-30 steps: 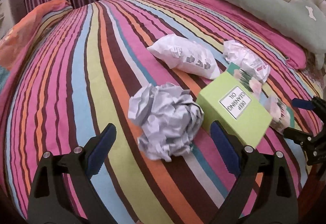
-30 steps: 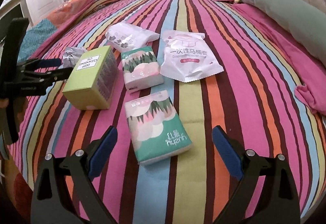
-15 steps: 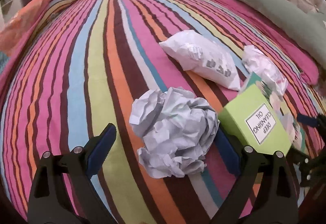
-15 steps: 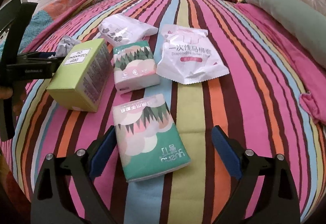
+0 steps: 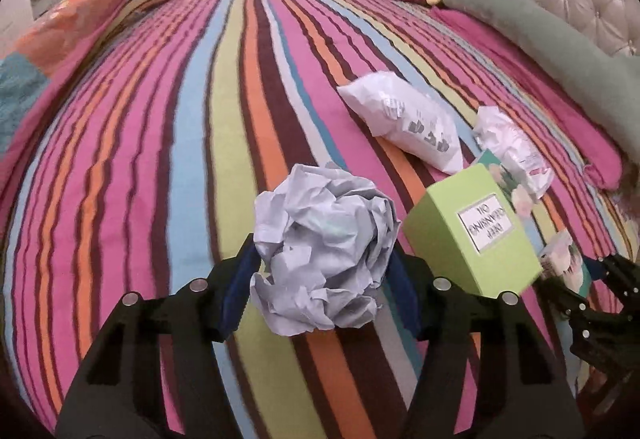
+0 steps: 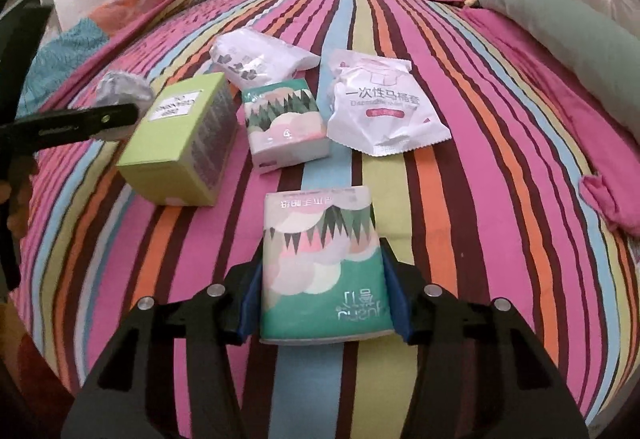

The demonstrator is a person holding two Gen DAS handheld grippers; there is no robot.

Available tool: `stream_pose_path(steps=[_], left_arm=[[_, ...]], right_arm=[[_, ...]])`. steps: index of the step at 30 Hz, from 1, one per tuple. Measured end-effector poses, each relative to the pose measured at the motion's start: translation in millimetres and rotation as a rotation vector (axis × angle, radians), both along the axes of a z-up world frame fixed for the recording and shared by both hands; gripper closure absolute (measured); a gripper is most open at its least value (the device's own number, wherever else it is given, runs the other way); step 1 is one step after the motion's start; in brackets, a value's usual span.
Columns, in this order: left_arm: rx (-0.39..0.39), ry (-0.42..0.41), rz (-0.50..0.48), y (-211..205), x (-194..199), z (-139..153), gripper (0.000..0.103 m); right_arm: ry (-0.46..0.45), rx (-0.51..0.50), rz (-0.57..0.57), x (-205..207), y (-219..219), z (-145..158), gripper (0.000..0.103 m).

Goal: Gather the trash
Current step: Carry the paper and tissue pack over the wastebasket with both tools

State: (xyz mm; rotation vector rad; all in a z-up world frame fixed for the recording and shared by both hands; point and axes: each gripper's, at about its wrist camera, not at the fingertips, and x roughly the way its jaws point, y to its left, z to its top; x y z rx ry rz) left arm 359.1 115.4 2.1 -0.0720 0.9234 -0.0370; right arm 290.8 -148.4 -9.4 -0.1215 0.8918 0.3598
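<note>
A crumpled grey paper ball (image 5: 326, 247) lies on the striped bedspread (image 5: 160, 139). My left gripper (image 5: 323, 289) is shut on it, blue pads against both its sides. A green tissue pack (image 6: 325, 271) lies near the bed's front edge. My right gripper (image 6: 324, 299) is shut on it, pads pressing both long sides. The paper ball also shows in the right wrist view (image 6: 122, 91), behind the left gripper's finger (image 6: 80, 123).
A lime-green box (image 6: 182, 143), a second tissue pack (image 6: 282, 123), a white printed pouch (image 6: 380, 111) and a crinkled white bag (image 6: 256, 57) lie in a cluster. A grey-green bolster (image 6: 568, 27) and pink pillows lie along the tufted headboard.
Both grippers moved forward and closed: the left around the paper ball, the right around the near tissue pack. Both were open and short of these items before.
</note>
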Motion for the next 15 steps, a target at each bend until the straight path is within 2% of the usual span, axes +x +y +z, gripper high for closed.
stream_pose_path(steps=[7,15], left_arm=[[-0.011,-0.014,0.048,4.2,-47.0,16.1,0.043],[-0.056,-0.022,0.044,-4.2,-110.4,19.2,0.043]], right_arm=[[0.022,0.036,-0.056,-15.6,-11.4,8.0,0.054],[0.049,0.097,-0.115,-44.3,-31.2,14.0,0.054]])
